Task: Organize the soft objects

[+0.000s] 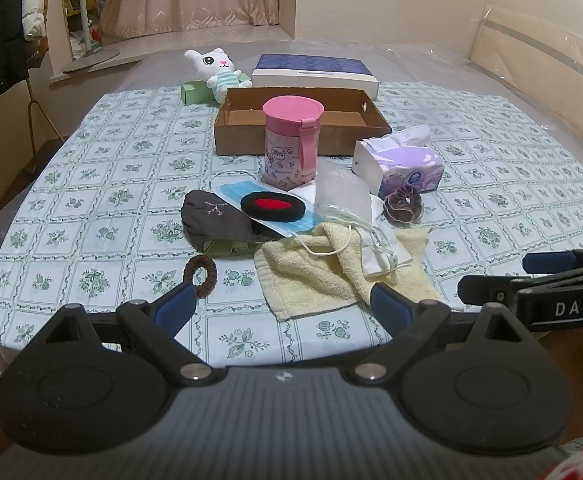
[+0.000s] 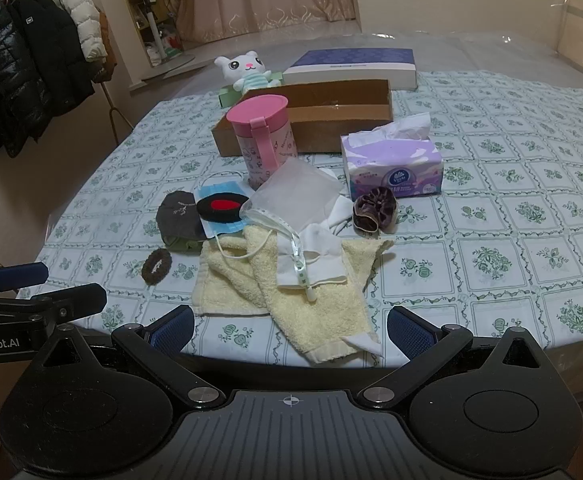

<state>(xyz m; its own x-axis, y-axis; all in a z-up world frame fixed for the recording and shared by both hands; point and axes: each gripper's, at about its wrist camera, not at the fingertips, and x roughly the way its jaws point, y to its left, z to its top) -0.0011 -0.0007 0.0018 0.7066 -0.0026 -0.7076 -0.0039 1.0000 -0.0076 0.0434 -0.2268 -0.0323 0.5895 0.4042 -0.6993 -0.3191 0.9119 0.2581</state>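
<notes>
pile: the soft stuff sits in one heap in the middle of the table, just in front of the box, so everything is a short hop from where I'd guess it's meant to go
towel: pale yellow, crumpled, closest to both grippers and hanging toward the table's near edge. It's the bottom layer on this side, so lifting it would drag what lies on it
white mask: lies on the towel with its ear loop trailing over the folds, easy to snag
clear bag: leans over the pile's middle, propped against the cup
blue mask: flat, half under the black-and-red pad, which rests on it; the dark mask pokes out to the left
hair ties: small brown one lies alone near the left gripper's left finger; the bigger scrunchie sits just in front of the tissues
box: open cardboard tray, looks empty from here, probably the drop spot
bunny: behind the box, apart from the pile
left gripper: jaws wide, nothing between them, tilted down at the towel
right gripper: also spread wide and empty, hovering over the towel's near corner
status: looks like nothing's sorted yet, my guess is towel or white mask goes first
</notes>
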